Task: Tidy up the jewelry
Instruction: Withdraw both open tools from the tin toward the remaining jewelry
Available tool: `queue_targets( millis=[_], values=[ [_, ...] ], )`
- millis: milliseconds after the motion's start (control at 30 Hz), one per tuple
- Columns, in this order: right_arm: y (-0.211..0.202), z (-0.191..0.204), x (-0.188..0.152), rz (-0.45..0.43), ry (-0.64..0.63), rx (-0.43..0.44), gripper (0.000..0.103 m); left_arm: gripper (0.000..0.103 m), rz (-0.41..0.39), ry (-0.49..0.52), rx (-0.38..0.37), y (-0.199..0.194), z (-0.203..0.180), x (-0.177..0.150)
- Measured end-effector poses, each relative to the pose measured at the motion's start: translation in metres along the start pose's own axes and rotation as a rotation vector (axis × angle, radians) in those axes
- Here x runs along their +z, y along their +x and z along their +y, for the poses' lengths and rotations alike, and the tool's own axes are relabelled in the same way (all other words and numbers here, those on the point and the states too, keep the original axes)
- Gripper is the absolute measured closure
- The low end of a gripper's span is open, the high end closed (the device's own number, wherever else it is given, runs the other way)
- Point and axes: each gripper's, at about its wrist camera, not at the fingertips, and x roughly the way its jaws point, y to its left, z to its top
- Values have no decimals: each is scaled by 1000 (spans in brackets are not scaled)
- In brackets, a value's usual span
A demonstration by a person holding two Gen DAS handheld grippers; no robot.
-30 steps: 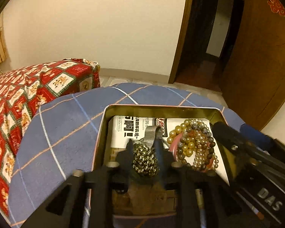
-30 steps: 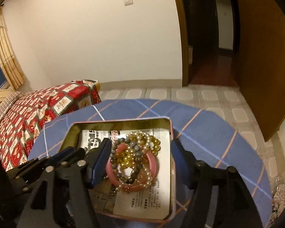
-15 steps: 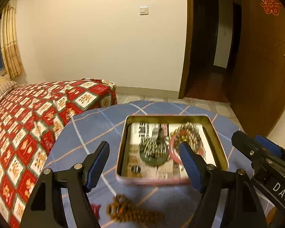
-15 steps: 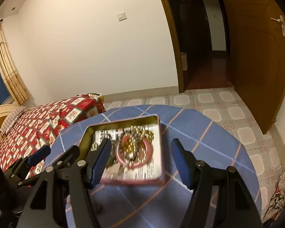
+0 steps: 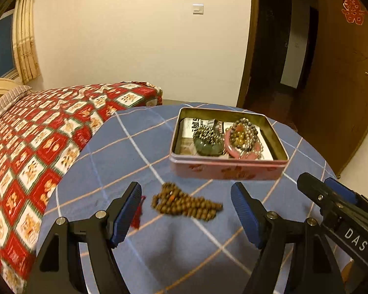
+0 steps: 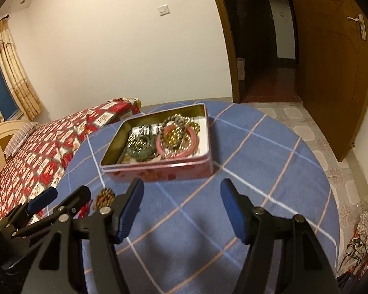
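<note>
A pink metal tin (image 5: 228,167) stands open on the round blue checked table (image 5: 125,152). It holds a pink bangle (image 5: 235,150), bead bracelets (image 5: 244,132), a metallic bead strand (image 5: 207,132) and a green piece (image 5: 207,148). The tin also shows in the right wrist view (image 6: 159,171). A brown wooden bead string (image 5: 186,204) with a red tassel lies on the cloth in front of the tin, partly seen in the right wrist view (image 6: 103,197). My left gripper (image 5: 186,212) is open and empty just above the brown beads. My right gripper (image 6: 181,208) is open and empty, in front of the tin.
A bed with a red patterned cover (image 5: 36,142) lies left of the table. A wooden door (image 6: 331,73) and a dark doorway (image 6: 260,49) are at the right. The right gripper's body (image 5: 341,210) shows at the left wrist view's right edge. Tiled floor (image 6: 306,127) lies beyond the table.
My left gripper let go of the metallic bead strand in the tin and opened. Both grippers pulled back from the tin toward the near side; the brown beads came into view.
</note>
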Motion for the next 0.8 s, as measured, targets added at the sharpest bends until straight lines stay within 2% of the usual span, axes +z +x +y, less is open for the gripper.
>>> queue_targets(
  millis=[300,433,633,800],
  values=[
    [-12,6,-25,17,-36,21,34,27,-24,-72,3,-24,36,-38],
    [-8,9,-33,33,-50,22,34,27,-34,-75,41,-25,53,-50],
    [-6,15,-42,54,-73,44,34,27,-18,-162,22,-27,79,-62],
    [1,22,-49,83,-111,60,34,27,-11,-169,31,-22,87,-66]
  ],
)
